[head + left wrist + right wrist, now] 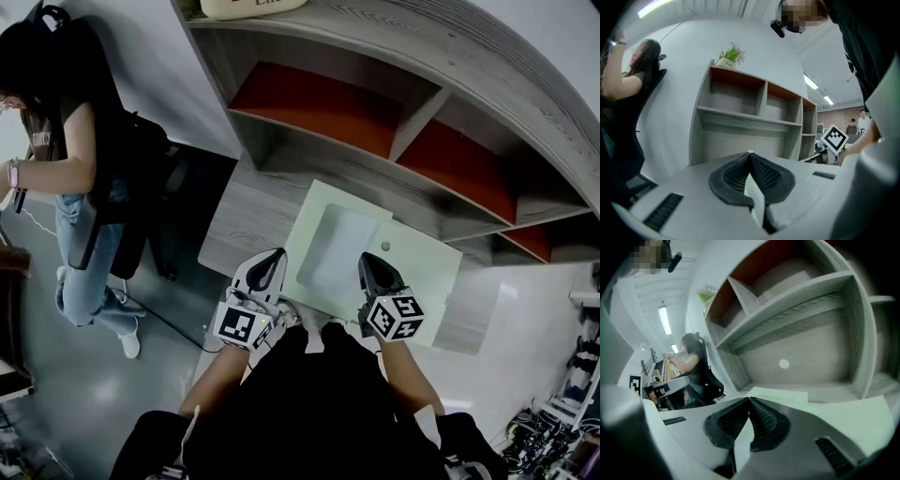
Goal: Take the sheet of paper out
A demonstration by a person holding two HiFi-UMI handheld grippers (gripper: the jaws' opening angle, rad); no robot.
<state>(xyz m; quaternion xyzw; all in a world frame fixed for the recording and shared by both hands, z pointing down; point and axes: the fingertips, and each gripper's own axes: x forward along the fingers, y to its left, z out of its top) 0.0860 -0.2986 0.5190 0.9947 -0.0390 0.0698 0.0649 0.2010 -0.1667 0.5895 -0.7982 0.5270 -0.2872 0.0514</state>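
A pale green folder (pixel 427 267) lies flat on the grey desk (pixel 248 216), and a white sheet of paper (pixel 337 246) shows through its middle. My left gripper (pixel 273 257) is at the folder's near left edge and my right gripper (pixel 369 262) at its near right edge. In the left gripper view the left gripper (pixel 750 155) is shut with a thin pale strip (pixel 754 193) pinched between its pads. The right gripper (pixel 750 401) is likewise shut on a thin pale strip (pixel 742 442), and the folder (pixel 862 420) spreads out ahead of it.
A grey shelf unit (pixel 394 141) with red-backed compartments rises behind the desk, a potted plant (pixel 730 57) on top. A person (pixel 80 178) sits on a black chair at the left. Cables and gear (pixel 553 427) lie on the floor at the right.
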